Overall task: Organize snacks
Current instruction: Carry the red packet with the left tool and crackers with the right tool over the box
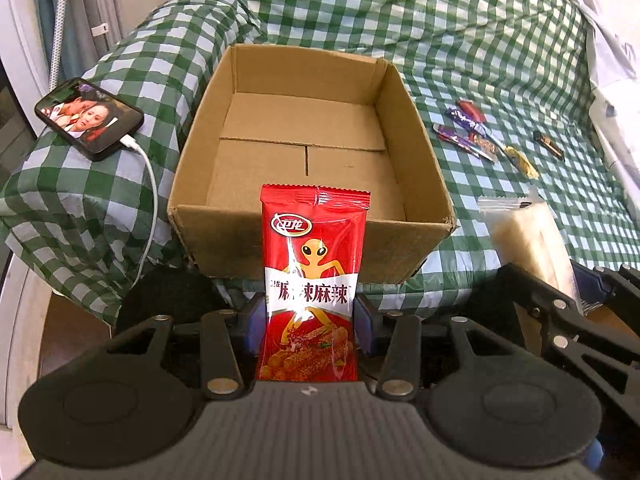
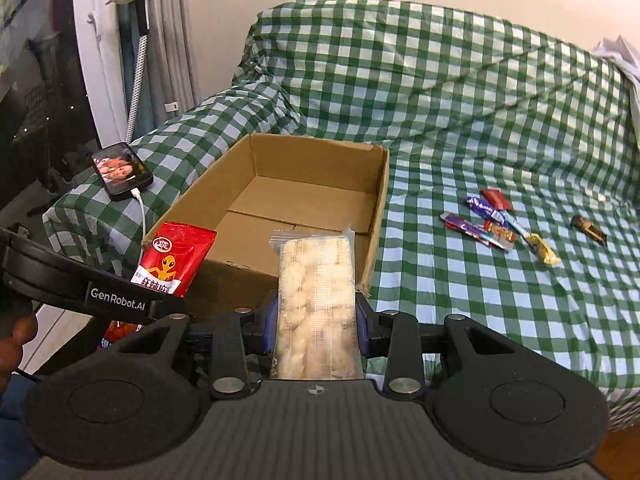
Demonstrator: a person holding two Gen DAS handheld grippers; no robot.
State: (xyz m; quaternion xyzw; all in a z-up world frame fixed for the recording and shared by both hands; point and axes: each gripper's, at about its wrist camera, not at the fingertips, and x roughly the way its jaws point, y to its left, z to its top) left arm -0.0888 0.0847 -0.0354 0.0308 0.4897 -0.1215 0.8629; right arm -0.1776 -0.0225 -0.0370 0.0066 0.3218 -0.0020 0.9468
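My left gripper (image 1: 310, 316) is shut on a red spicy-snack packet (image 1: 314, 264) with an orange alien figure, held upright just before the near wall of an open cardboard box (image 1: 224, 116). The box holds nothing. My right gripper (image 2: 316, 320) is shut on a clear packet of pale snacks (image 2: 316, 292), upright near the box's (image 2: 378, 216) right front corner. The red packet (image 2: 176, 260) and the left gripper's body show at the left of the right wrist view. The clear packet (image 1: 528, 240) shows at the right of the left wrist view. Several small wrapped snacks (image 2: 496, 224) lie right of the box.
A green checked cloth (image 2: 460, 112) covers the sofa-like surface under everything. A phone (image 1: 90, 118) with a lit screen and white cable lies on the left armrest. A small dark item (image 2: 590, 230) lies far right. A hand (image 2: 16, 340) shows at the left edge.
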